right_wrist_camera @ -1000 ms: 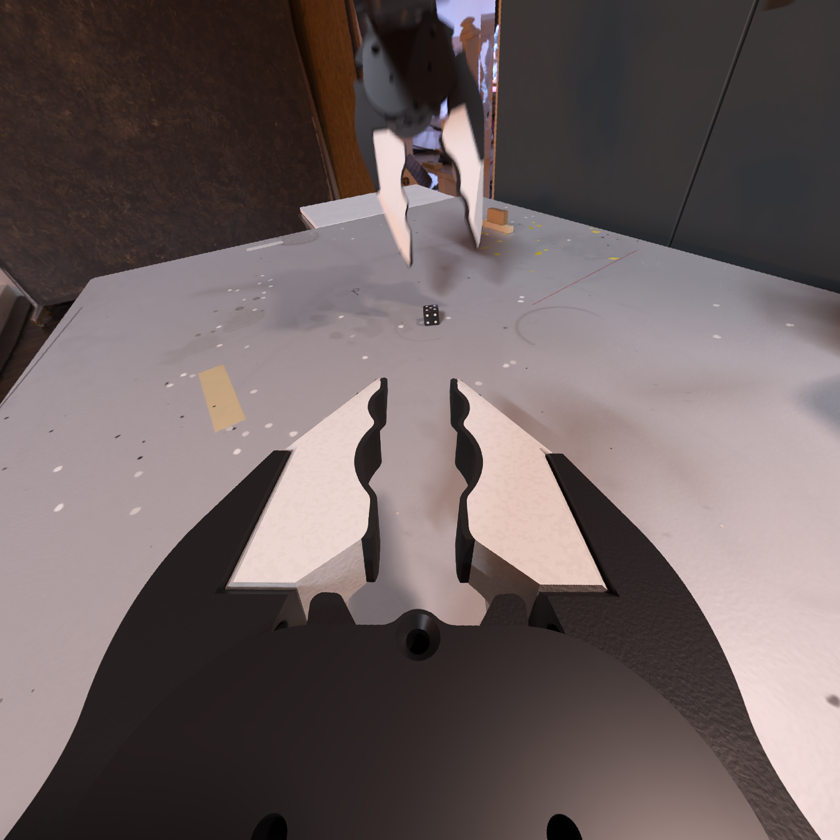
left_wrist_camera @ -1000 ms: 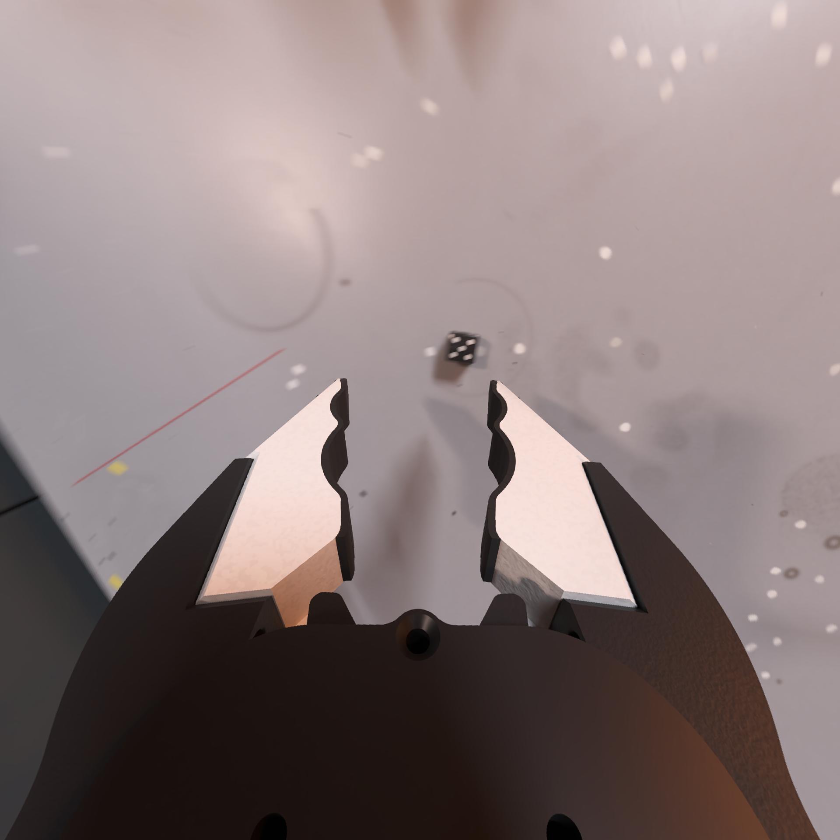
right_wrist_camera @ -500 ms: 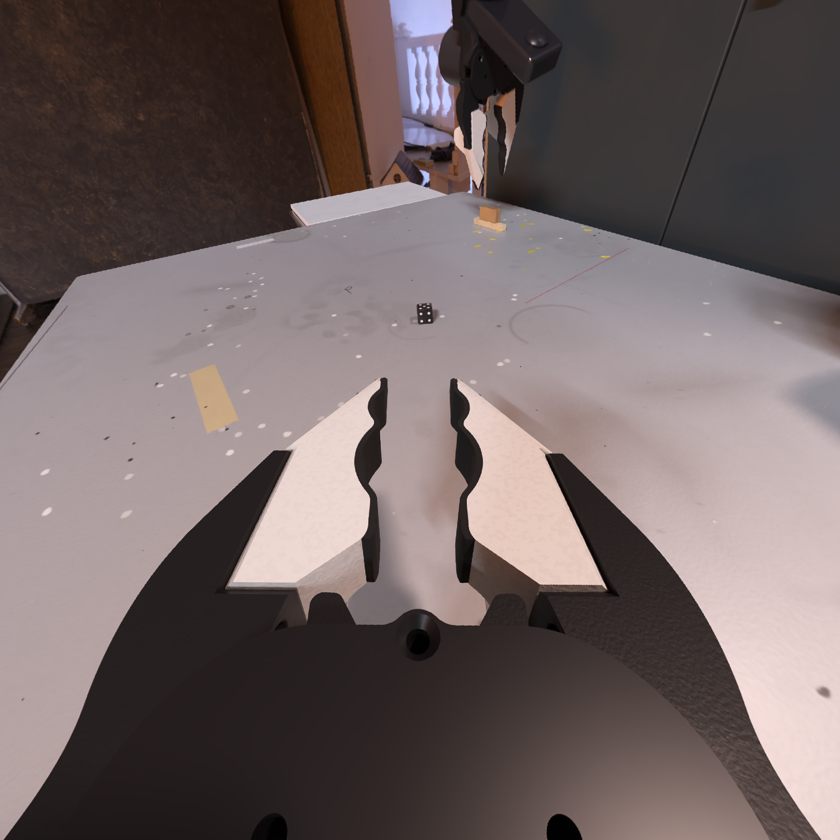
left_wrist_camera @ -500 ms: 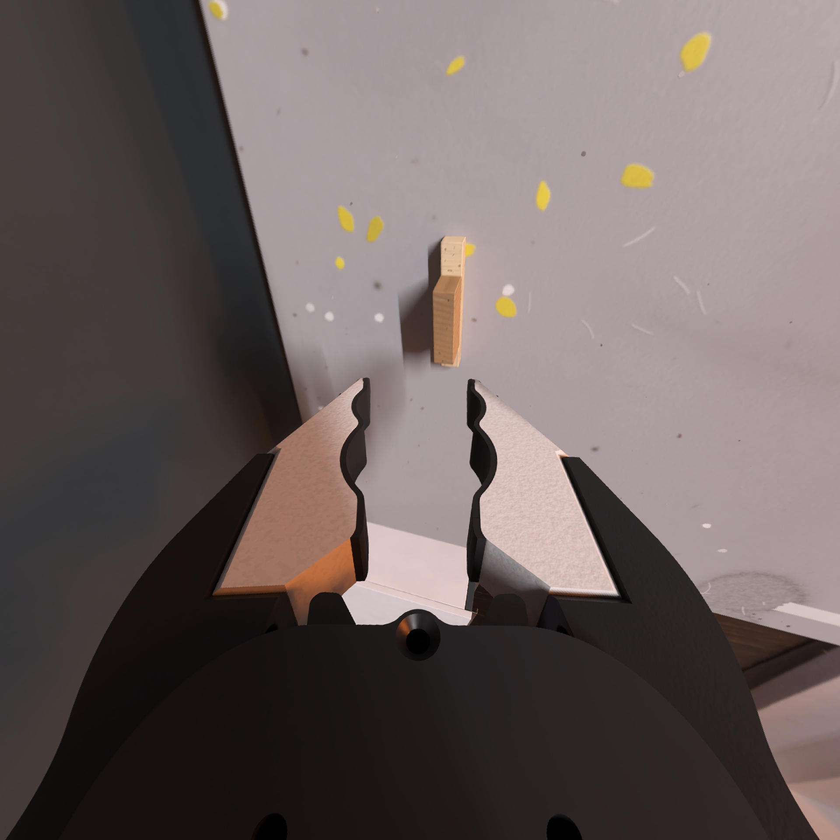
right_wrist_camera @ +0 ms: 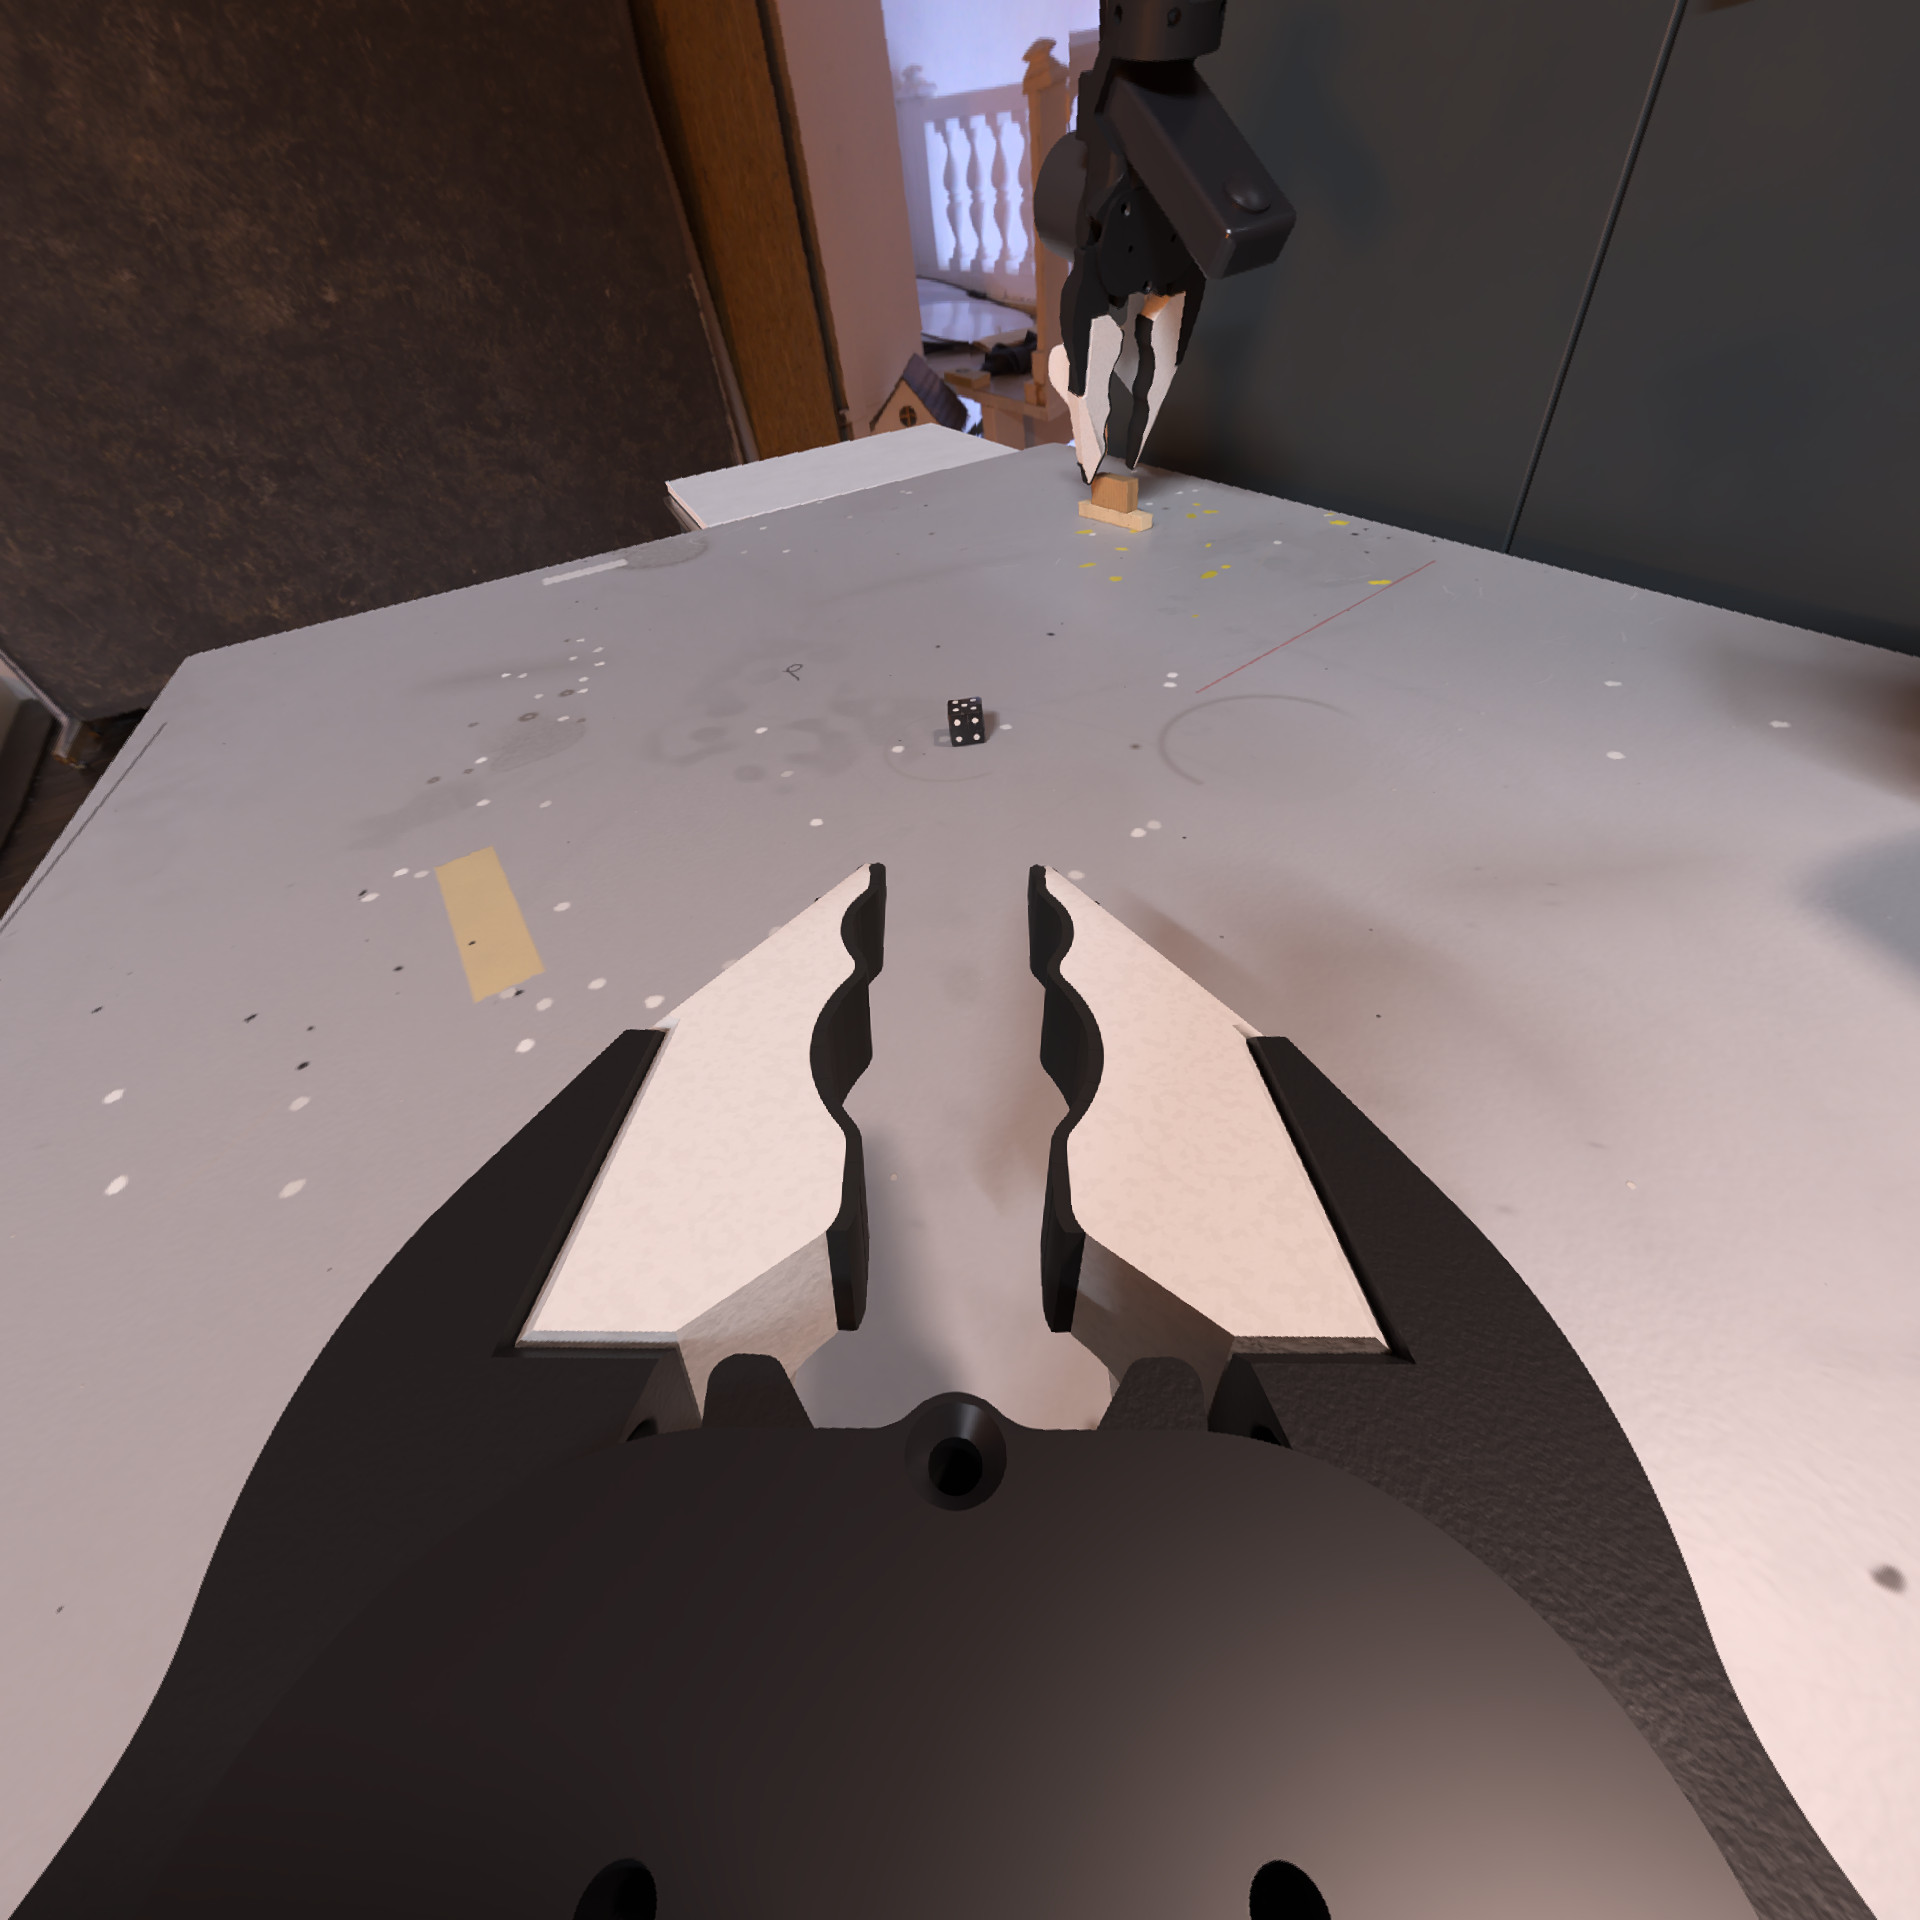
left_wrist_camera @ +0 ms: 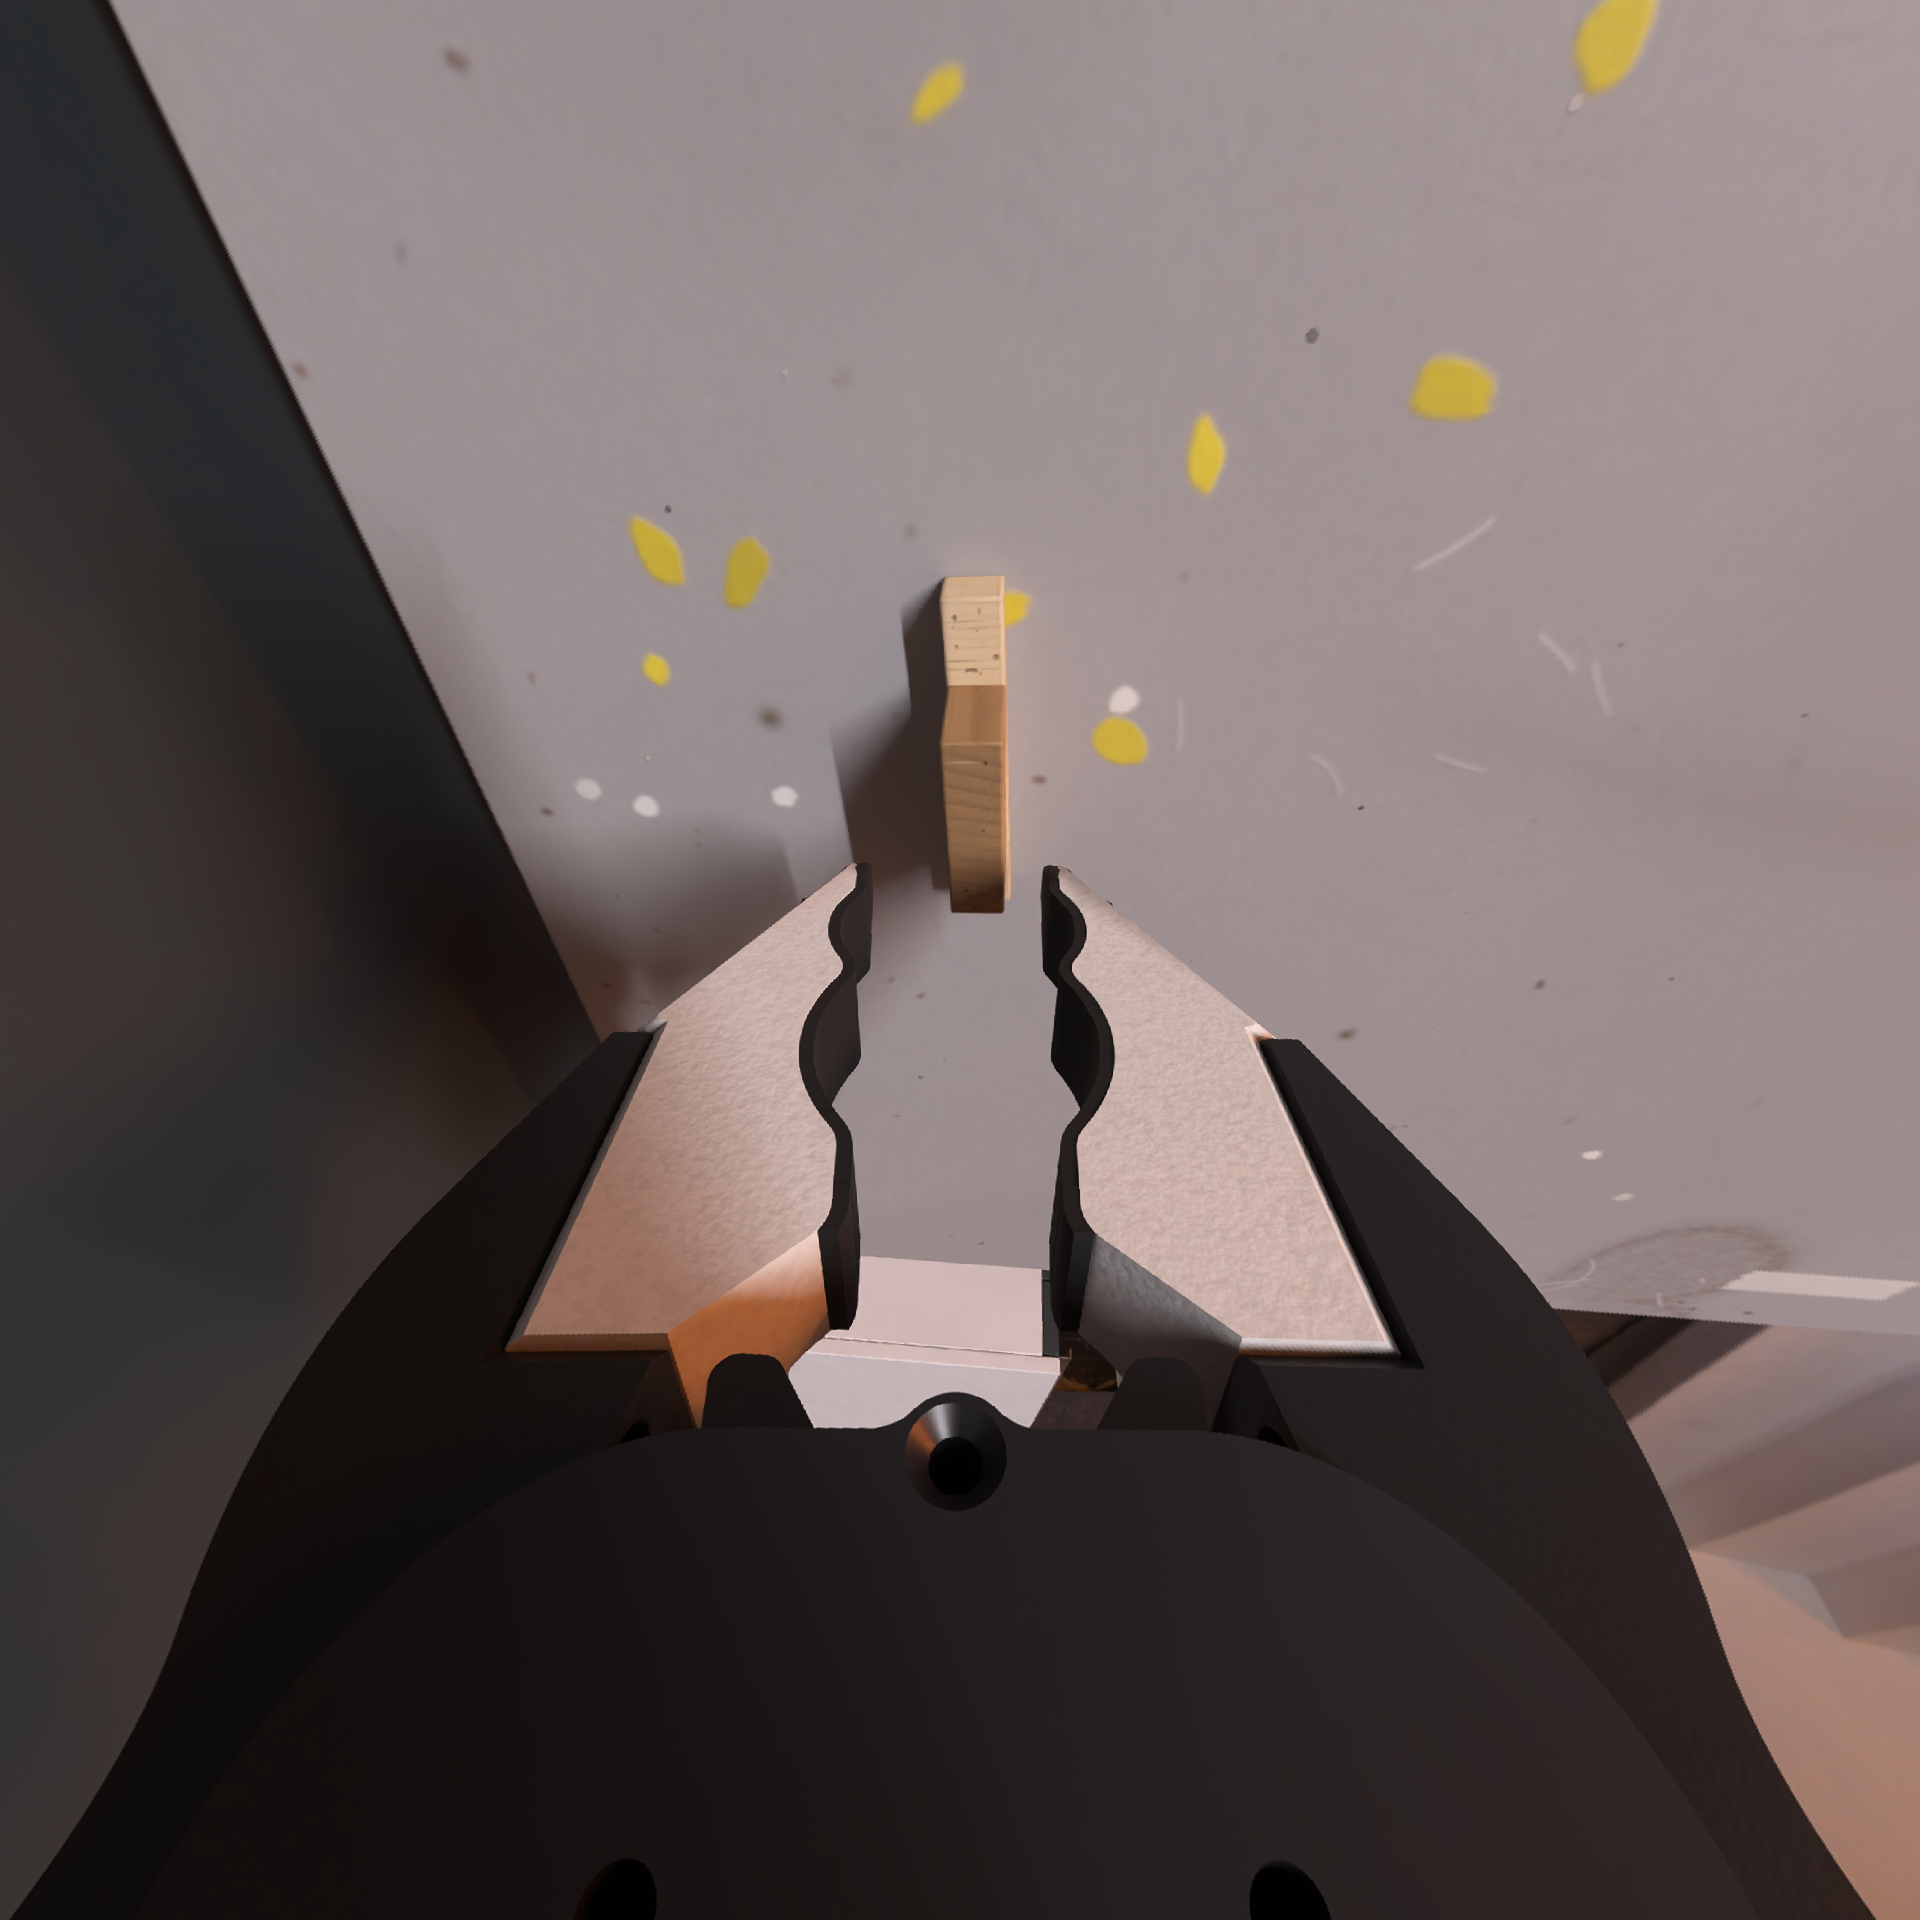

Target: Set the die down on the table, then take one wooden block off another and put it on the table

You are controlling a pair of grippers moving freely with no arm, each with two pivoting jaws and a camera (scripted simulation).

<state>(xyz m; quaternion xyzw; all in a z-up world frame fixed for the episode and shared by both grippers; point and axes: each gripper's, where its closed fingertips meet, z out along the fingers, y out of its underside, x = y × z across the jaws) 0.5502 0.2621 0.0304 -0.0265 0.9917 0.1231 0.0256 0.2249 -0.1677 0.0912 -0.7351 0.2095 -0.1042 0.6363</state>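
Note:
A small upper wooden block (left_wrist_camera: 975, 800) sits on a flat lower wooden block (left_wrist_camera: 974, 629) near the table's far edge; the stack also shows in the right wrist view (right_wrist_camera: 1115, 500). My left gripper (left_wrist_camera: 951, 883) is open and empty, pointing down, its tips just short of the upper block; in the right wrist view the left gripper (right_wrist_camera: 1117, 468) hangs right above the stack. The black die (right_wrist_camera: 966, 721) rests on the grey table (right_wrist_camera: 1455, 935), apart from both grippers. My right gripper (right_wrist_camera: 956, 883) is open and empty, low over the table, well short of the die.
The table's edge (left_wrist_camera: 436, 727) runs close to the left of the blocks, with a dark wall beyond. A white board (right_wrist_camera: 831, 483) lies at the table's far end. A tan tape strip (right_wrist_camera: 486, 922) and yellow paint spots (left_wrist_camera: 1452, 388) mark the top.
My left gripper left the die on the table, swung to the block stack and has now come down closer to it, still open. My right gripper has barely moved.

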